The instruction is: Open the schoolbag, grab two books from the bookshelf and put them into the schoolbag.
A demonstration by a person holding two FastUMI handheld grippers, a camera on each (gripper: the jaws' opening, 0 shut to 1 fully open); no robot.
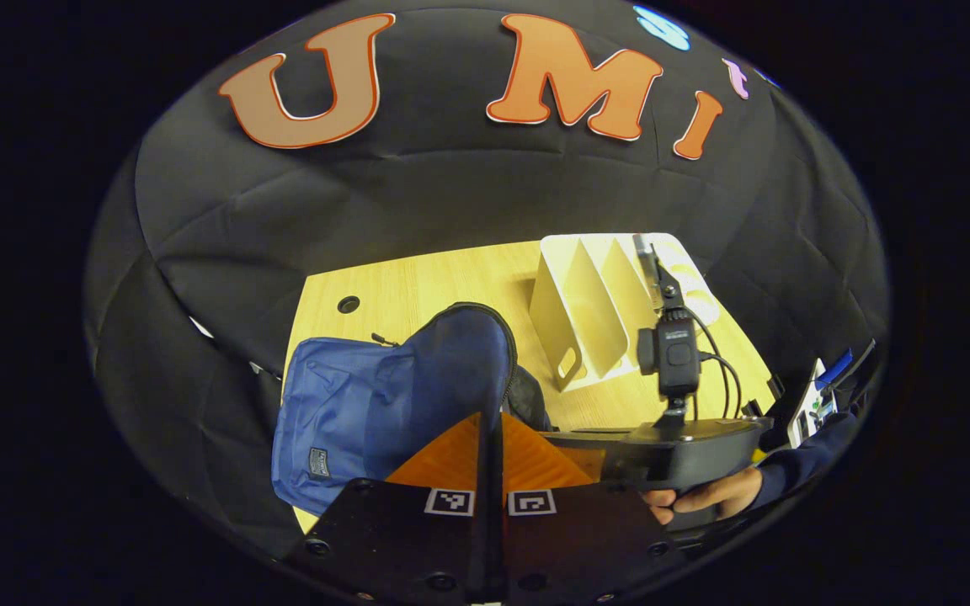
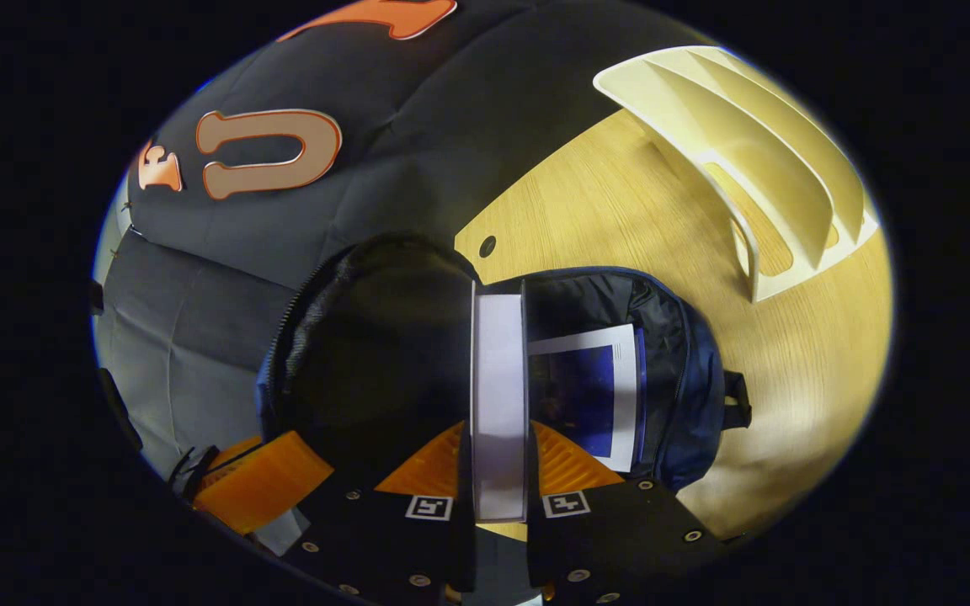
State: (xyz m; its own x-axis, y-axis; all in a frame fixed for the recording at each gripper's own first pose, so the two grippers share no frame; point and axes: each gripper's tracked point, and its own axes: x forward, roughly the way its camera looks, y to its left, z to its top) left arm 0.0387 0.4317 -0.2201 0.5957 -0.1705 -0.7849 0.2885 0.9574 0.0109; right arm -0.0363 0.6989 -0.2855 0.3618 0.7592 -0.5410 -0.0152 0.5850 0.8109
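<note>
The blue schoolbag (image 1: pixel 342 412) lies on the wooden table (image 1: pixel 418 286). Its flap (image 1: pixel 460 362) stands raised, and my left gripper (image 1: pixel 491 425) is shut on the flap's zipper edge. In the right gripper view the schoolbag (image 2: pixel 687 362) is open, with a blue-covered book (image 2: pixel 590 396) lying inside. My right gripper (image 2: pixel 499 433) is shut on a second book (image 2: pixel 499 370), seen edge-on with white pages, held over the bag's opening. The cream bookshelf (image 1: pixel 586 311) (image 2: pixel 754 151) stands behind the bag; its slots look bare.
A hand (image 1: pixel 704 497) in a dark sleeve holds the right gripper's body (image 1: pixel 670 450) just right of the bag. A round cable hole (image 1: pixel 349 304) sits in the table near the back edge. The black cloth wall rises close behind the table.
</note>
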